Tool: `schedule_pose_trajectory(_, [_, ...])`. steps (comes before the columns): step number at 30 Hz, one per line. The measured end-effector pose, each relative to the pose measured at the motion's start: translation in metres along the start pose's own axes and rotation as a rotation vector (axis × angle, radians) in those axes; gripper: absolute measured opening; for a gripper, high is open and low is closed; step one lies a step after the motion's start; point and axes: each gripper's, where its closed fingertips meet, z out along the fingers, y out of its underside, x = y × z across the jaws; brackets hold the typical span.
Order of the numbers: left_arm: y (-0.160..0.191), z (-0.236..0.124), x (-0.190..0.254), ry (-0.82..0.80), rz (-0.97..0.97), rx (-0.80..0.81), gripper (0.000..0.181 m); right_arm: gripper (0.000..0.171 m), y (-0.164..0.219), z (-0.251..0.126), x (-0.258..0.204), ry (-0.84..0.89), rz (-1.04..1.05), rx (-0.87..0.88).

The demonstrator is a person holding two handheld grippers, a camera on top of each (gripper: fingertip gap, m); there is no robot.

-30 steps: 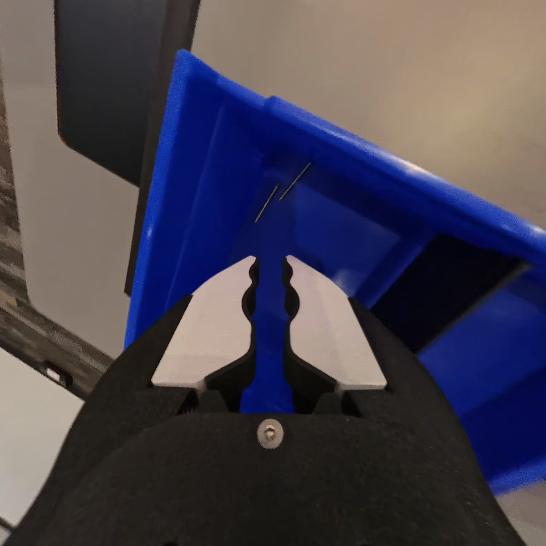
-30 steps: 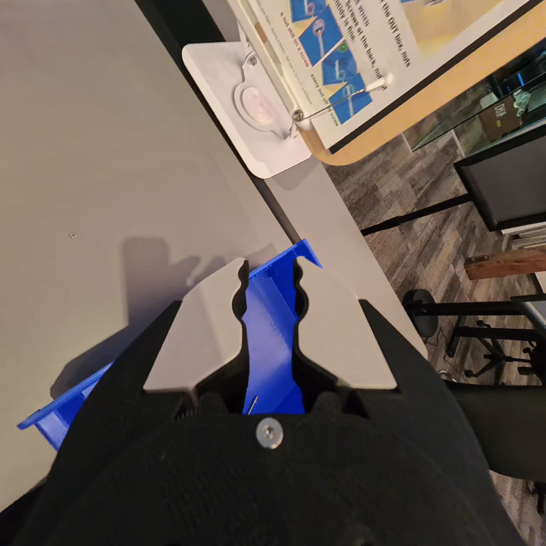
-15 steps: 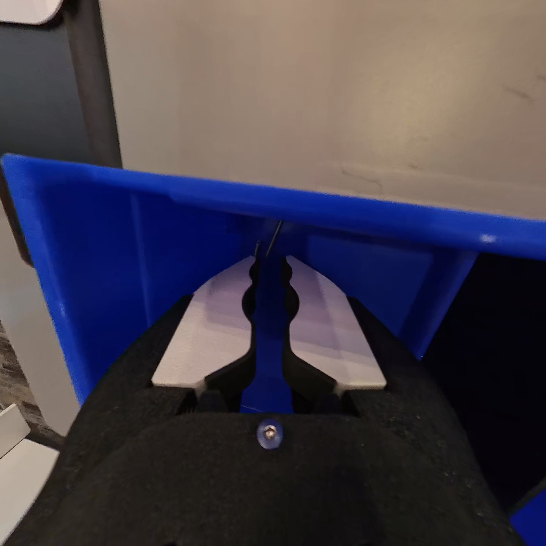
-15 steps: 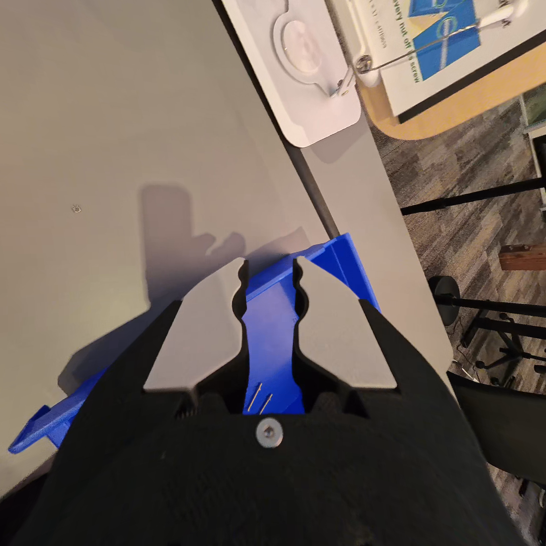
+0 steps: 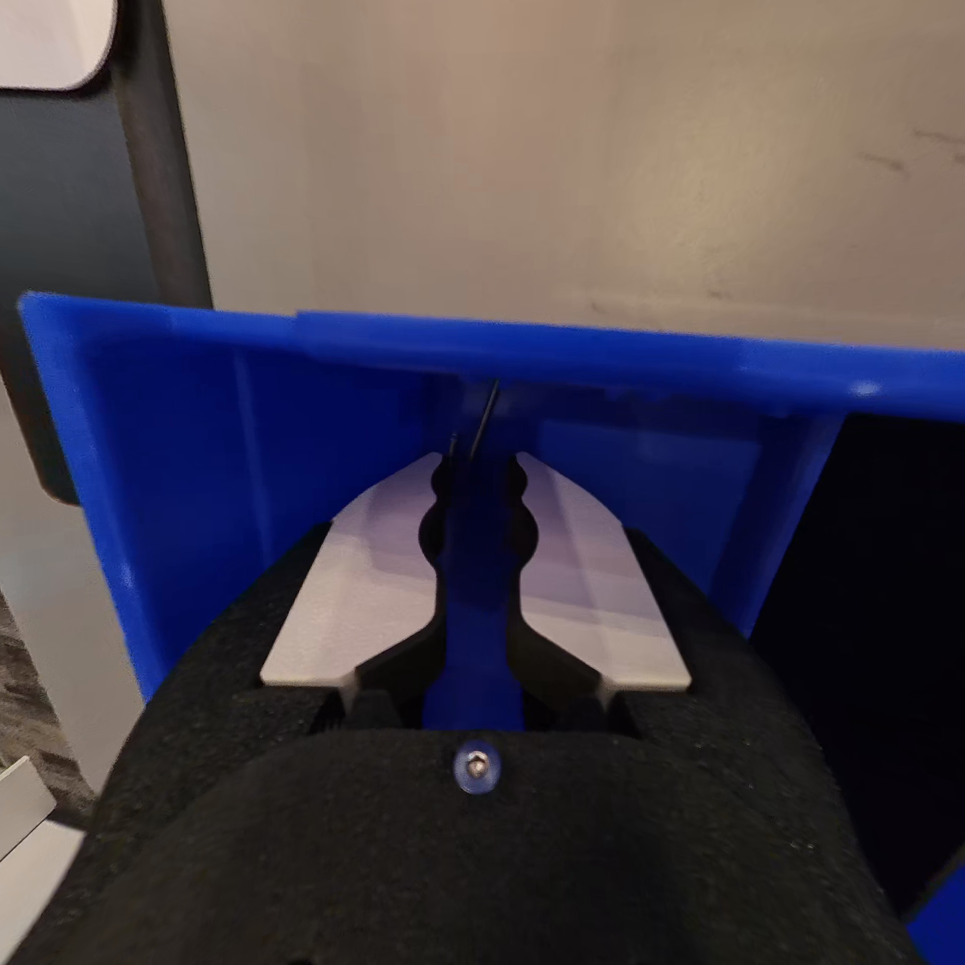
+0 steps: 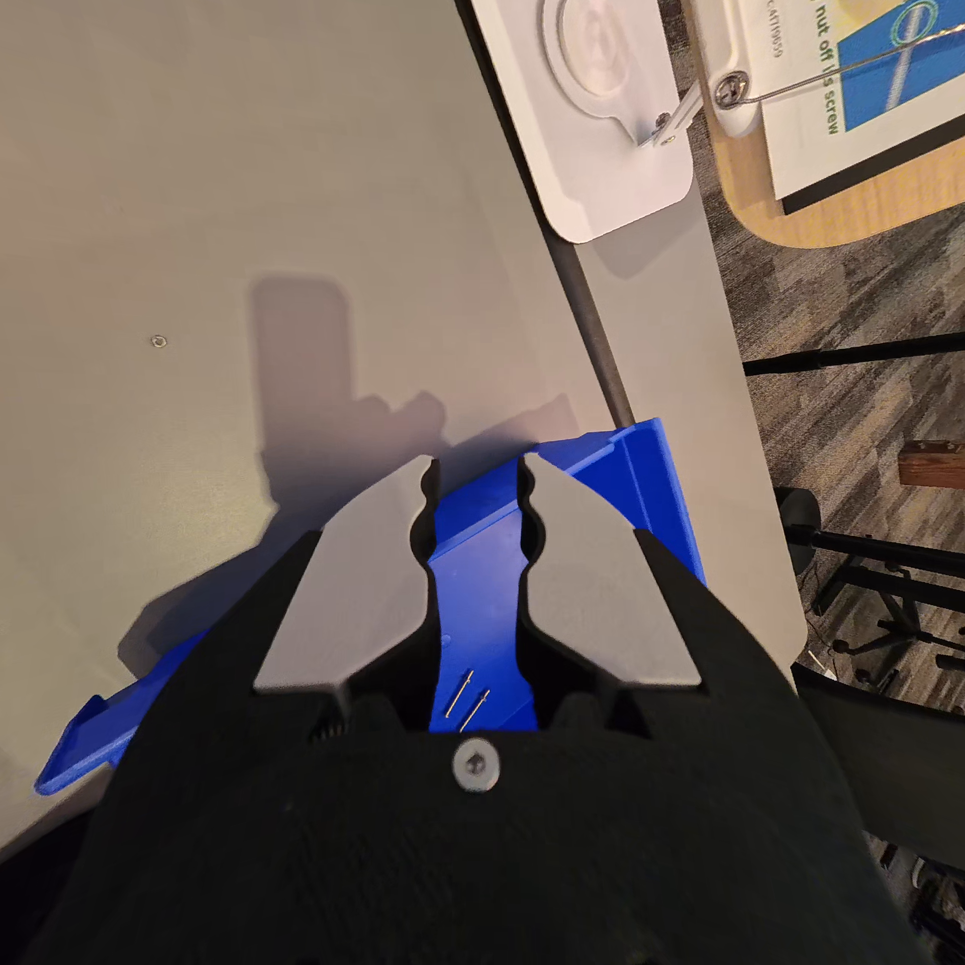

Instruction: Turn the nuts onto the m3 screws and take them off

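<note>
dim warm light, soft blur, hard shadows

The blue bin (image 5: 334, 428) is smooth moulded plastic with a soft sheen, catching a small bright glint on its rim. Two thin pins (image 6: 466, 699) lying on its floor look like bare metal, yellowish under the light. The left gripper (image 5: 474, 459) and right gripper (image 6: 478, 462) have bodies of black plastic with a rough, grainy, matt surface, jaws faced in flat matt grey, and one shiny metal screw each. The table (image 6: 209, 183) is smooth, matt grey laminate, lightly scuffed. At its far right edge, the white stand base (image 6: 616, 156) is glossy plastic. The floor (image 6: 846, 313) is streaked grey carpet.
</note>
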Motion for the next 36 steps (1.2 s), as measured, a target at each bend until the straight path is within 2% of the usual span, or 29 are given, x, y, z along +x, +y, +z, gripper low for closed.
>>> schedule_pose_trajectory(6, [-0.015,-0.003,0.005,0.080,-0.073,0.085,0.025,0.028,0.001,0.003,-0.003,-0.011,-0.010,-0.017])
schedule_pose_trajectory(10, [-0.015,0.003,0.011,0.110,-0.066,0.075,0.024,0.028,0.002,0.004,-0.005,-0.014,-0.018,-0.030])
schedule_pose_trajectory(13, [-0.020,0.004,0.015,0.146,-0.073,0.097,0.017,0.027,0.002,0.004,-0.006,-0.020,-0.019,-0.028])
schedule_pose_trajectory(15, [-0.020,0.003,0.021,0.194,-0.080,0.096,0.006,0.026,0.002,0.004,-0.007,-0.024,-0.023,-0.033])
schedule_pose_trajectory(28, [0.000,-0.005,0.033,0.212,-0.132,0.037,0.003,0.024,0.001,0.007,-0.013,-0.045,-0.043,-0.037])
schedule_pose_trajectory(36, [-0.009,-0.041,0.025,0.117,-0.181,0.180,0.003,0.024,-0.002,0.008,-0.016,-0.051,-0.050,-0.031])
